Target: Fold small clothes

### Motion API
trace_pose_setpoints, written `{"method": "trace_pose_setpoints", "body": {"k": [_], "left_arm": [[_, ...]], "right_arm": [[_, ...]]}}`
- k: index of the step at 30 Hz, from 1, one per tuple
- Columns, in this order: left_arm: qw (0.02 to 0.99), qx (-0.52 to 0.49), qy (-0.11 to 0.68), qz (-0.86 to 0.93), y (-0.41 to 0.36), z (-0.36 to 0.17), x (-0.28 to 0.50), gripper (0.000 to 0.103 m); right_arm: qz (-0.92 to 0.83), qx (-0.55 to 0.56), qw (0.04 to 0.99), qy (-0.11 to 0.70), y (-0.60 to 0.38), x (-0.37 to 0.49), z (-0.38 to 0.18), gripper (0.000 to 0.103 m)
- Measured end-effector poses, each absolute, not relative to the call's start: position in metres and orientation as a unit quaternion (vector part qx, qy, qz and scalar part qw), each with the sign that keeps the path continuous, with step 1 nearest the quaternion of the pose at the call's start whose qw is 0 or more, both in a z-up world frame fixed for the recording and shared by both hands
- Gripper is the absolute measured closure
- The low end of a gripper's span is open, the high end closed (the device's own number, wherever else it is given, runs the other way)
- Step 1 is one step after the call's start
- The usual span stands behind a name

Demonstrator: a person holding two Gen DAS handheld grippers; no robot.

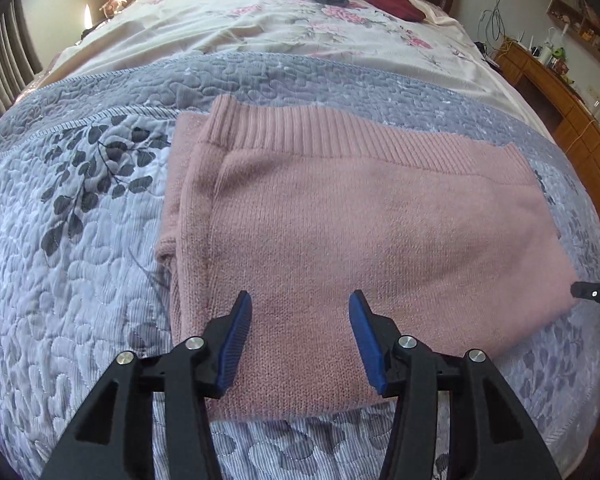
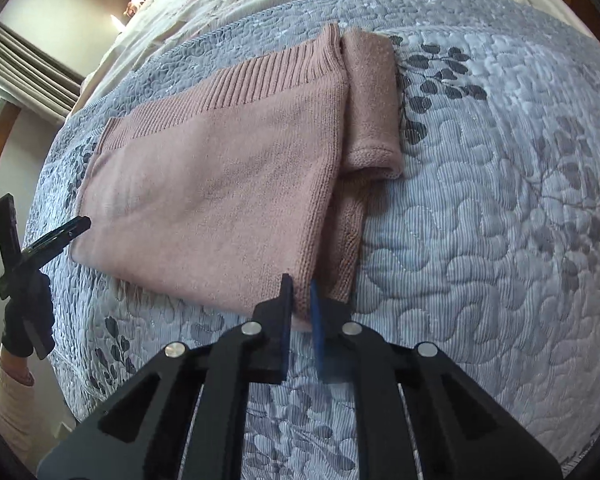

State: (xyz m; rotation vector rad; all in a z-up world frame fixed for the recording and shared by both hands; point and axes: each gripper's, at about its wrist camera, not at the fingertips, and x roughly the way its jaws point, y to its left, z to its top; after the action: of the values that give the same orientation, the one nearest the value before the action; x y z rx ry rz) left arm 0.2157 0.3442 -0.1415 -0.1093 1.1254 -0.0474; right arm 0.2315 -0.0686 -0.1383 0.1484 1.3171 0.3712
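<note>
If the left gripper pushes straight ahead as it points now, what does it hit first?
Most likely the pink sweater: the open left gripper hovers over its near edge, aimed across its flat top toward the ribbed hem. Height above it is unclear.

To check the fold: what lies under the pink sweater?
Under the pink sweater lies the grey quilted bedspread. A folded sleeve sticks out along one edge; how far it runs underneath is hidden.
</note>
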Motion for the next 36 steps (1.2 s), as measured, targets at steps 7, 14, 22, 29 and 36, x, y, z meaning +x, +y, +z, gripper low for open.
{"method": "trace_pose_setpoints", "body": {"k": [7, 14, 22, 29, 36], "left_arm": [[0.839, -0.055, 0.541, -0.020, 0.350, -0.159, 0.212, 0.052], [0.836, -0.066, 0.545, -0.014, 0.349, -0.154, 0.218, 0.052], [0.848, -0.075, 0.524, -0.037, 0.328, -0.131, 0.246, 0.050], [0.847, -0.083, 0.523, -0.035, 0.320, -0.138, 0.276, 0.050], [0.840, -0.097, 0.532, -0.035, 0.326, -0.155, 0.287, 0.050]], "right_arm": [[0.146, 0.056, 0.754, 0.638, -0.069, 0.232, -0.168, 0.096], [0.156, 0.068, 0.760, 0.628, -0.072, 0.238, -0.162, 0.083], [0.160, 0.120, 0.777, 0.597, -0.102, 0.280, -0.140, 0.039], [0.164, 0.157, 0.757, 0.613, -0.111, 0.327, -0.166, 0.039], [0.187, 0.198, 0.744, 0.611, -0.111, 0.343, -0.188, 0.038]]}}
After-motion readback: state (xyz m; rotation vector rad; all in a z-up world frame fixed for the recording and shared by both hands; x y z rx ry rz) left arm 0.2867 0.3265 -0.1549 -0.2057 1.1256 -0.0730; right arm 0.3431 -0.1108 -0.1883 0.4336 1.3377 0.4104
